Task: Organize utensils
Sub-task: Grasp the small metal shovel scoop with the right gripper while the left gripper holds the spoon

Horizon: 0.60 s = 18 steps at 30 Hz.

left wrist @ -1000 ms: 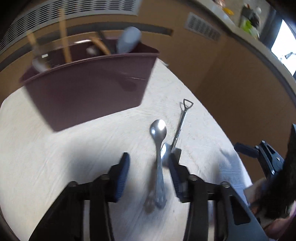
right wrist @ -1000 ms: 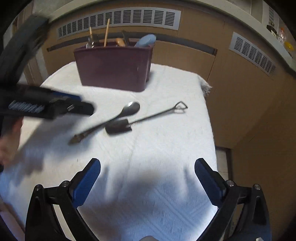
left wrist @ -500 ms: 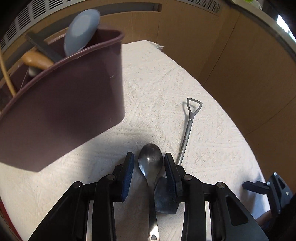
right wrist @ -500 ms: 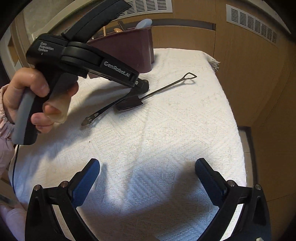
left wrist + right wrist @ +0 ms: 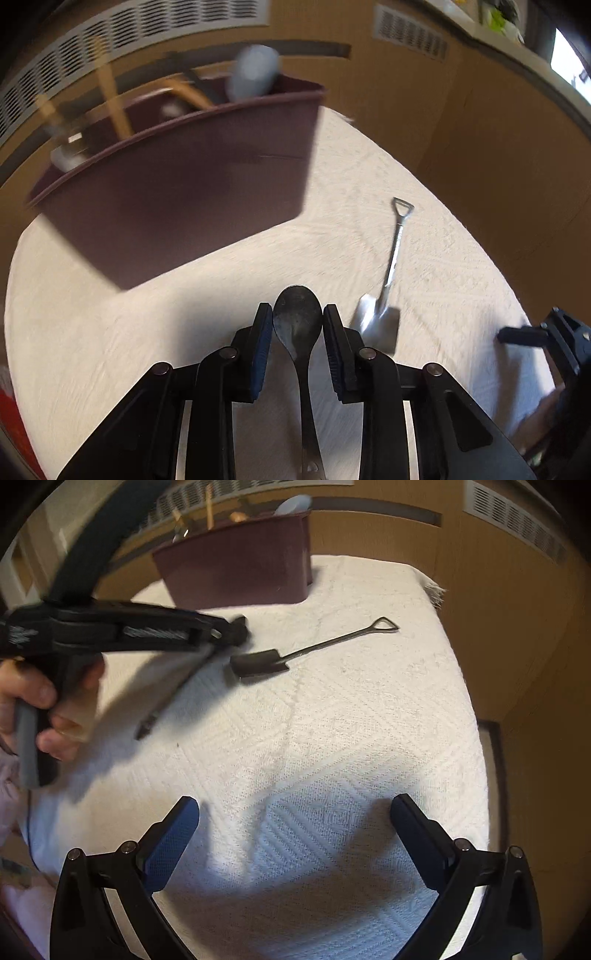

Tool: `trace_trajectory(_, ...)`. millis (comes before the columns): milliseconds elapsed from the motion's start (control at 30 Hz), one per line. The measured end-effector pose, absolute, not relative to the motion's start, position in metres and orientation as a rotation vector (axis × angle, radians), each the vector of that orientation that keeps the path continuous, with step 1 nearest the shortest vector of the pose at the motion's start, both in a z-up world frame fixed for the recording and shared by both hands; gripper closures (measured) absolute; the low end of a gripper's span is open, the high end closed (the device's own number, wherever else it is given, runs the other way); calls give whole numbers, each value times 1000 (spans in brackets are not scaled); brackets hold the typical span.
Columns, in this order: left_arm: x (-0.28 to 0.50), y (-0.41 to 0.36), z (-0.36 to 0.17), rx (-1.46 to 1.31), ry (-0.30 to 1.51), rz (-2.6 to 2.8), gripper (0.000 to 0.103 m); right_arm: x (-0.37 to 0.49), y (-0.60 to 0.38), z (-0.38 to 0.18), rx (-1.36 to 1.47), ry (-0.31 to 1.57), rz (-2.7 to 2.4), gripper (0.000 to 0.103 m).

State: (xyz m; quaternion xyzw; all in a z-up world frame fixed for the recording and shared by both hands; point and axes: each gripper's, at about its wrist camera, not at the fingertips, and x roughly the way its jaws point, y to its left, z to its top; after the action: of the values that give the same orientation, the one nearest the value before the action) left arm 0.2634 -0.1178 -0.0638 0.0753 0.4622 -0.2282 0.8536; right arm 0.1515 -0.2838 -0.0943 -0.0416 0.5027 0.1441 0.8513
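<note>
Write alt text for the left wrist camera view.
The left gripper holds a metal spoon by its bowl, above a white tablecloth. A small shovel-shaped spoon lies to its right, and a blurred maroon bin of utensils stands behind.

The desk [image 5: 369,738] is covered by a white woven cloth [image 5: 314,775] with a raised diamond pattern, and a frayed fringe is seen at its far right corner. A dark maroon bin [image 5: 236,568] filled with utensils is set on the cloth at the far edge, towards the left. A small shovel-shaped spoon [image 5: 295,653] is laid flat near the middle of the desk, its blade turned towards the left edge and its triangular handle loop pointed at the far right corner, well apart from the bin.
</note>
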Motion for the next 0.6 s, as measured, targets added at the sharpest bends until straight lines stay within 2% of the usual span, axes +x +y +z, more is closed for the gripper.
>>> trace_trajectory(67, 255, -93, -58, 110, 947, -429, 74, 161, -284, -90, -104, 1029, 280, 5)
trace_trajectory(200, 244, -52, -51, 22, 924, -356, 74, 186, -283, -73, -125, 920, 124, 10)
trace_trajectory(300, 233, -26, -53, -32, 923, -322, 74, 197, -262, -71, -151, 910, 185, 17)
trace_trajectory(367, 221, -9, -57, -60, 932, -307, 74, 202, -251, -73, -151, 931, 242, 29)
trace_trajectory(433, 220, -4, -62, -87, 940, -297, 74, 202, -243, -74, -146, 933, 269, 38)
trace_trajectory(600, 212, 13, -66, -124, 950, -298, 74, 201, -245, -67, -311, 882, 235, 49)
